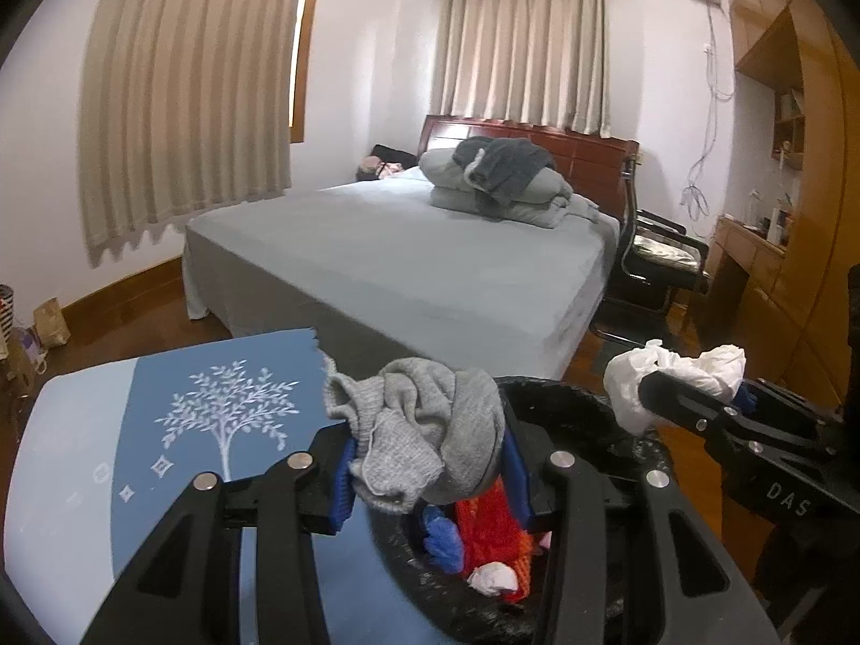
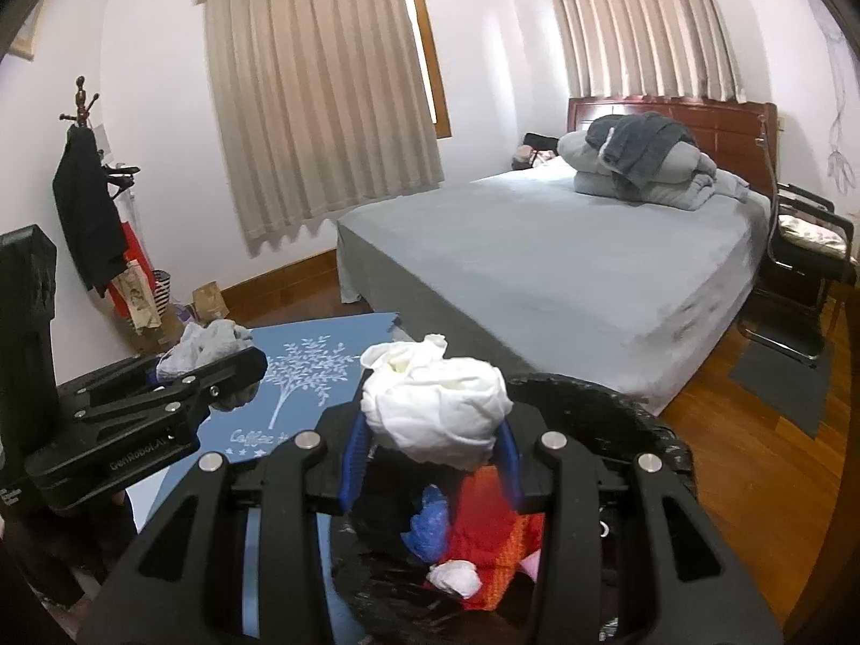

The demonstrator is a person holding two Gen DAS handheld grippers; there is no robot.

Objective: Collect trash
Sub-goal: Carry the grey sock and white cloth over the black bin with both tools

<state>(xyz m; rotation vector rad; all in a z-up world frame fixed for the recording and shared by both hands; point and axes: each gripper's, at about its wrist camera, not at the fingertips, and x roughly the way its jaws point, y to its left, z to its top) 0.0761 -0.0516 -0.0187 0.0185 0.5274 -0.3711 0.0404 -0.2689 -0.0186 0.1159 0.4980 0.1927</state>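
My left gripper is shut on a crumpled grey knitted cloth, held just above the left rim of a black bin. My right gripper is shut on a white crumpled wad over the same bin. Inside the bin lie a red-orange cloth, a blue wad and a small white wad. Each view also shows the other gripper: the right gripper with its white wad, and the left gripper with the grey cloth.
A blue mat with a white tree print lies under and left of the bin. Behind it stands a grey bed with folded bedding. A black chair and a wooden desk stand at the right. A coat stand and paper bags line the left wall.
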